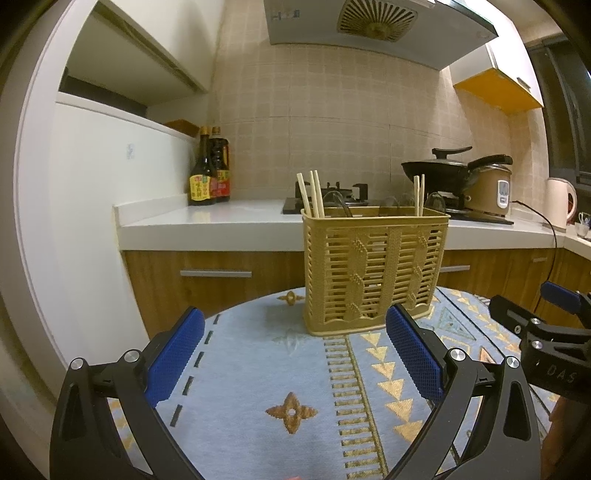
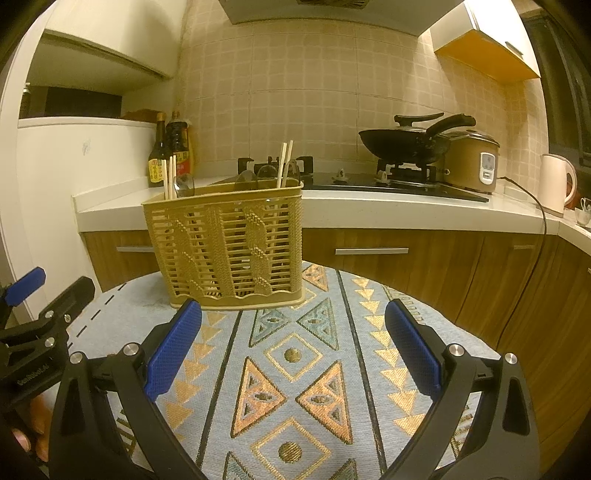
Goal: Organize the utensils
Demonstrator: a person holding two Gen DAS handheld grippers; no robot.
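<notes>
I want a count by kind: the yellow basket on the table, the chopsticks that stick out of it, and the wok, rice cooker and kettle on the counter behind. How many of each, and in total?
basket: 1
chopsticks: 5 (3 at the left end, 2 at the right end)
wok: 1
rice cooker: 1
kettle: 1
Total: 9

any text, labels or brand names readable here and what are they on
"DAS": on the black body of the right gripper, seen at the edge of the left wrist view.
Small white lettering on the left gripper body in the right wrist view: too blurred to read surely.
Labels on the sauce bottles: print too small to read.
Rice cooker panel: unreadable.
Range hood marking: blurred.
</notes>
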